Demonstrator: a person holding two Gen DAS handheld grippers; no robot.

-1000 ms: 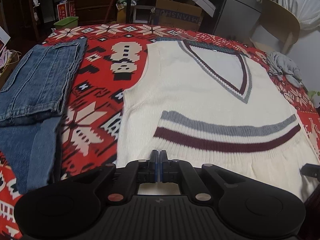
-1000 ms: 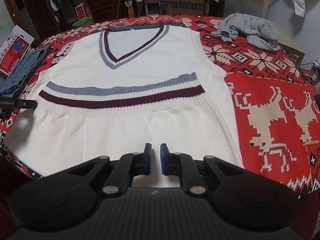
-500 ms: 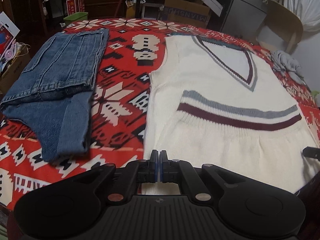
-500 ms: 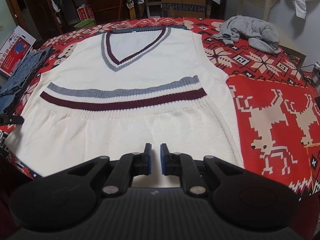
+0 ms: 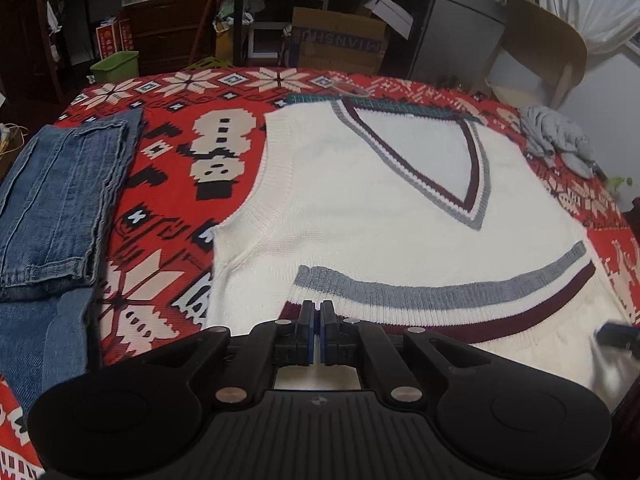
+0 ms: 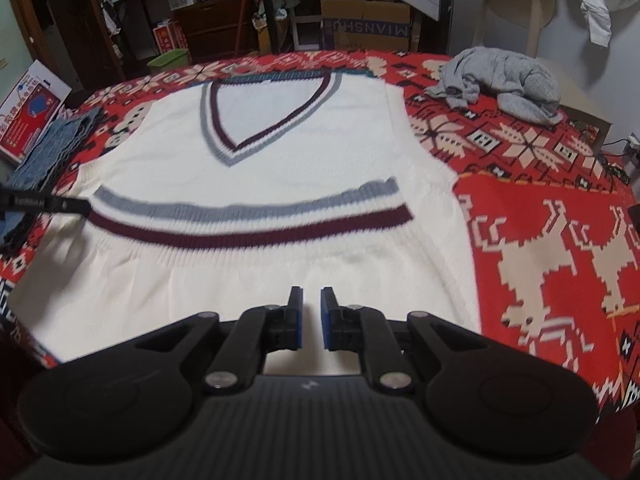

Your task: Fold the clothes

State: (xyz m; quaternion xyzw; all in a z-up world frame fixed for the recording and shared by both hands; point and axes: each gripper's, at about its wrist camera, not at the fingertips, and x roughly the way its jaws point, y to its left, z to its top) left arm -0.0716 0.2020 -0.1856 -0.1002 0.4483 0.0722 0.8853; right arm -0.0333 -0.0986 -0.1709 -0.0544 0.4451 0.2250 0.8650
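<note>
Because the cream vest [image 5: 360,216] lies flat with its hem folded up for further folding, the left gripper [image 5: 316,332] hovers at lower centre with jaws together, the right gripper [image 6: 311,320] with jaws slightly apart and empty.

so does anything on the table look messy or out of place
Only the grey garment, left crumpled in a heap at the far right corner. The white vest lies flat with its hem folded up, and the jeans are folded.

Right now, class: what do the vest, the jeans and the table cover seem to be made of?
Vest: cream knit, likely wool or acrylic yarn; ribbed edges and stitch rows show, matte.
Jeans: blue denim, probably cotton; faded twill and stitched seams.
Table cover: red patterned fabric, matte; its blocky reindeer pattern looks knitted or printed, hard to tell which.
</note>
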